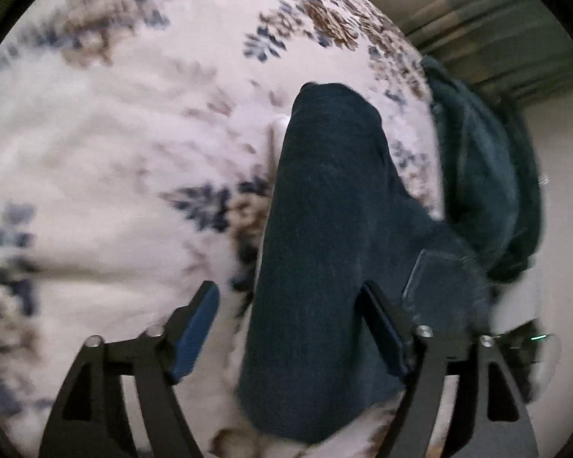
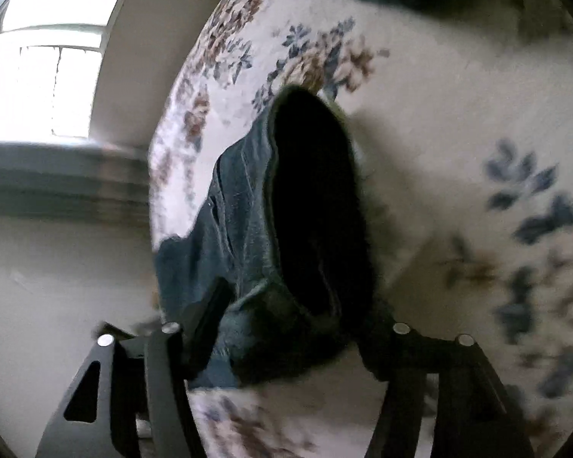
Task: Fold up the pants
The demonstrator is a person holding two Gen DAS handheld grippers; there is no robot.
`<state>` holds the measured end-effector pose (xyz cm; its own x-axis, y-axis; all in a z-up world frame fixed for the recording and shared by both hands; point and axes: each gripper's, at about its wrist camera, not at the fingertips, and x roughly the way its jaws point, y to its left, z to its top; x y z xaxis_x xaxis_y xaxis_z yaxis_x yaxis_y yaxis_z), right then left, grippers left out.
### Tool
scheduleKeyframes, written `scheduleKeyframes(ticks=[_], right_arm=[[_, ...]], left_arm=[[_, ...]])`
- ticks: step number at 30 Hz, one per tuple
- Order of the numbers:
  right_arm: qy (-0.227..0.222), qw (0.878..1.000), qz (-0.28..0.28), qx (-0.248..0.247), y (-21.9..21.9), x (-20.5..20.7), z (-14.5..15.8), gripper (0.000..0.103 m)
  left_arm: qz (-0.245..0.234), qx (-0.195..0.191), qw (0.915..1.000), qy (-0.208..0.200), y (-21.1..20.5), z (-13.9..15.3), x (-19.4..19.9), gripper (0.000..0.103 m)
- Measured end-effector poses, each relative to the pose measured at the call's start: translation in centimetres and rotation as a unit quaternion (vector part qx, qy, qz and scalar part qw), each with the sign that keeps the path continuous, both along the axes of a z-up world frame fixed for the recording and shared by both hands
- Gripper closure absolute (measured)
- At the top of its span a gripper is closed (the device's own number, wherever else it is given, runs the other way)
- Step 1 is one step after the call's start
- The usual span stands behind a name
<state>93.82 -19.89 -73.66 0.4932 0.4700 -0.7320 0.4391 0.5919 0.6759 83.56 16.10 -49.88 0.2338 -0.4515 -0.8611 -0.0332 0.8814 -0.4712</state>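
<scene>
Dark blue jeans (image 1: 324, 229) lie in a long folded strip on the floral bedspread (image 1: 114, 152). My left gripper (image 1: 290, 328) stands open over the near end of the strip. Its left pad is clear of the cloth and its right pad lies against the denim. In the right wrist view the bunched waist part of the jeans (image 2: 240, 229), with a dark fold opening, sits near the bed's edge. My right gripper (image 2: 292, 332) straddles it with its jaws apart. Cloth fills the gap and hides the right fingertip. The picture is blurred.
Another dark teal heap of cloth (image 1: 485, 175) lies at the bed's right edge. Beyond the bedspread (image 2: 458, 114) are a pale floor (image 2: 57, 286), a bright window (image 2: 46, 76) and a grey-green striped fabric (image 1: 515, 38).
</scene>
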Motion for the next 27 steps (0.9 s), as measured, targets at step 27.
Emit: scheduleKeyframes(ticks=[27], right_arm=[[-0.082, 0.883, 0.053, -0.459, -2.4, -34.8, 49.5, 0.0]], left_arm=[[-0.022, 0.223, 0.9494, -0.22, -12.0, 33.5, -29.3, 0.003]])
